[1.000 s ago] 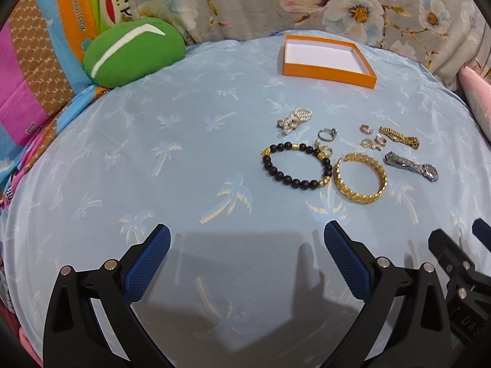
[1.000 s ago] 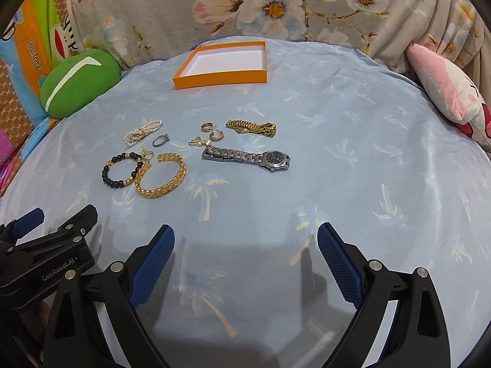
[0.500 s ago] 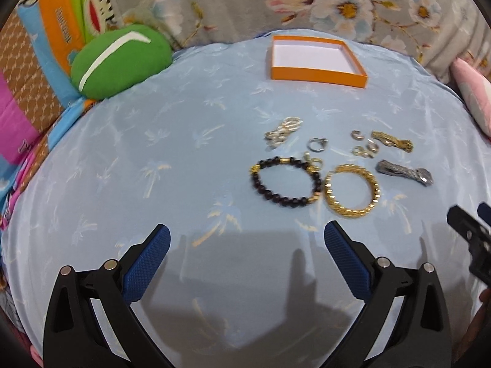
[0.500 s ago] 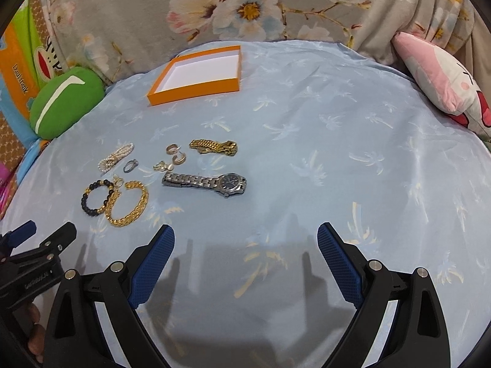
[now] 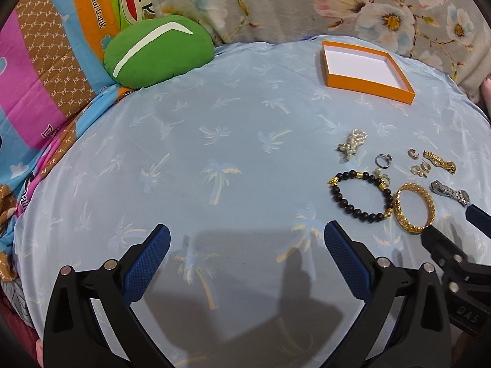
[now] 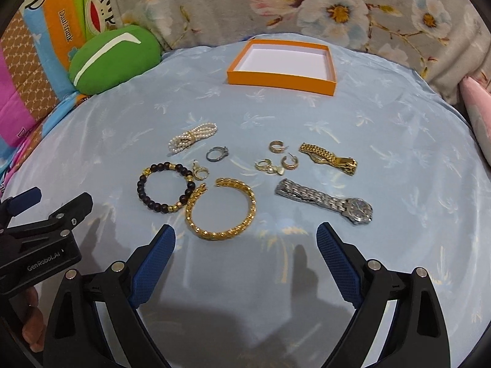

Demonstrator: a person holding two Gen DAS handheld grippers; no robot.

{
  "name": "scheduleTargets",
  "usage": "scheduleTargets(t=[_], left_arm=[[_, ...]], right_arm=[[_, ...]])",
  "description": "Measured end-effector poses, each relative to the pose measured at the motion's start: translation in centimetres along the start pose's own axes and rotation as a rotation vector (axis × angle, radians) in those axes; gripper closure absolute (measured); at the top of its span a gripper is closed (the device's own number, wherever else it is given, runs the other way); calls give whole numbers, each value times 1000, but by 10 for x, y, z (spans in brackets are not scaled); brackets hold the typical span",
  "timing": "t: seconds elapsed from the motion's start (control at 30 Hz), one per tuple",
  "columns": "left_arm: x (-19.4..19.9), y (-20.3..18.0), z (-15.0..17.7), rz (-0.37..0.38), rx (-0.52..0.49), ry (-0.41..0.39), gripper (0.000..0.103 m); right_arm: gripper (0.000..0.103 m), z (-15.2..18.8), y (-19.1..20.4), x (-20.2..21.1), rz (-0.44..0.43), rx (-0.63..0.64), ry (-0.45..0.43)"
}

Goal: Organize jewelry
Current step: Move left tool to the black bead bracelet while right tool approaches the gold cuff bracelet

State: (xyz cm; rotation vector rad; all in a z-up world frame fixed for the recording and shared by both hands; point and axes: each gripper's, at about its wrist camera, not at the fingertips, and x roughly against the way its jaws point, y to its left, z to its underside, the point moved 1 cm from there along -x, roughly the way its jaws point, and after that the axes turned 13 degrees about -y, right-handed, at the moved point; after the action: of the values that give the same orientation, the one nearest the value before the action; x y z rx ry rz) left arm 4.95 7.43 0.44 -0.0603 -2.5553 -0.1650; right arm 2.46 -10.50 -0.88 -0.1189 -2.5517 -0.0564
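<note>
— While the blue palm-print bed sheet [image 6: 383, 128] still carries every piece, the orange box [image 6: 282, 75] at its far side is empty.
— Both views have drawn closer in the last half second; the right claw [image 6: 245, 245] hangs wide, now just short of the gold bangle [image 6: 221, 208].
— And the left claw [image 5: 245, 245], equally wide, holds nothing; the beaded bracelet [image 5: 359, 196] lies ahead to its right. Probably the bangle goes first.
</note>
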Motion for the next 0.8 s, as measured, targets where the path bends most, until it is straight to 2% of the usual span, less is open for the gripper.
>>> scheduleTargets(t=[0.1,0.2,0.27,0.3,0.37,0.4,0.8], left_arm=[[-2,2,1,10,0,4,5],[-4,3,2,20,-3,5,5],[-5,1,2,27,-5,6,5],[-6,0,1,31,-6,7,5],[-9,-4,0,43,-10,13,5],[-10,-6,-2,49,-12,18,5],[-35,-66,-12,204,-41,87,5]], right_arm=[[14,-1,6,-11,20,23,18],[20,-1,6,-21,41,33,49],[33,-1,4,-26,30,17,66],[35,-1,3,-26,22,4,64],[48,-3,1,-26,22,-4,58],[51,-3,2,-26,24,-5,56],[51,13,-38,3,70,-75,54]])
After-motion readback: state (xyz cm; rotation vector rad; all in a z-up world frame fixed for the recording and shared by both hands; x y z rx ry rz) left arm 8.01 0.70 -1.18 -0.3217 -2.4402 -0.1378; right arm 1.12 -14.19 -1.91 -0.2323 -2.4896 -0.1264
